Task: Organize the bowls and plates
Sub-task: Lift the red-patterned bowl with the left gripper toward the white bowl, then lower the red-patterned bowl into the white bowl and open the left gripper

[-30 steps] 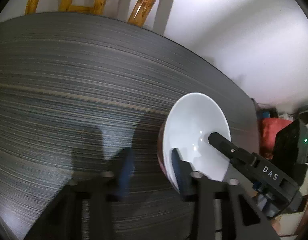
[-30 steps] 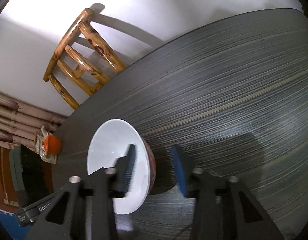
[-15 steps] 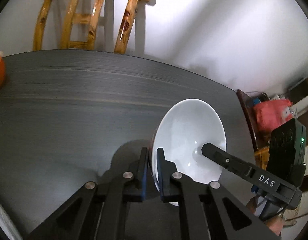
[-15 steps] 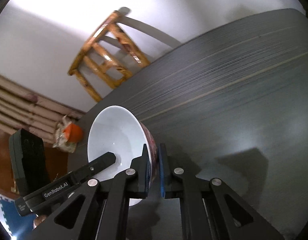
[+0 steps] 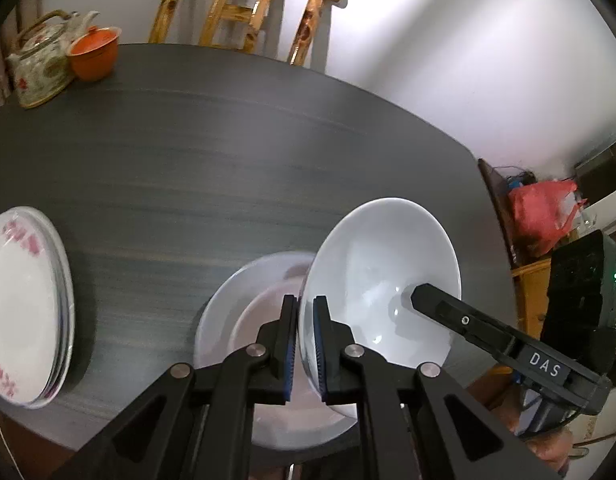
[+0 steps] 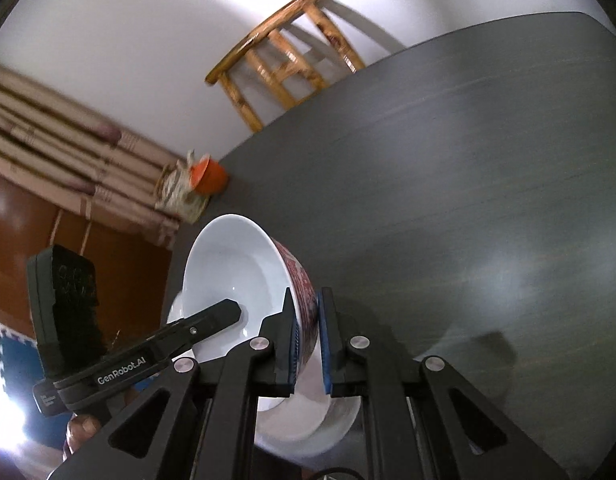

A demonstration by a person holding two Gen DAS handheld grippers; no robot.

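A white bowl [image 5: 384, 276] with a red-patterned outside [image 6: 300, 280] hangs in the air above the dark table [image 5: 228, 152]. My left gripper [image 5: 306, 344] is shut on its near-left rim. My right gripper [image 6: 308, 344] is shut on the opposite rim, and it shows as a black finger reaching into the bowl in the left wrist view. Directly below the bowl sits a second white bowl [image 5: 244, 320] near the table's front edge. A stack of white plates with pink flowers [image 5: 24, 304] lies at the left edge.
A flowered teapot [image 5: 40, 68] and an orange lidded cup [image 5: 94, 54] stand at the far left of the table. A wooden chair [image 5: 244, 8] is behind the table by the white wall. A red bag [image 5: 544, 212] sits on furniture to the right.
Both grippers went from open to shut on the bowl's rim, then lifted it and carried it across the table; the second bowl, the plates and the teapot came into view.
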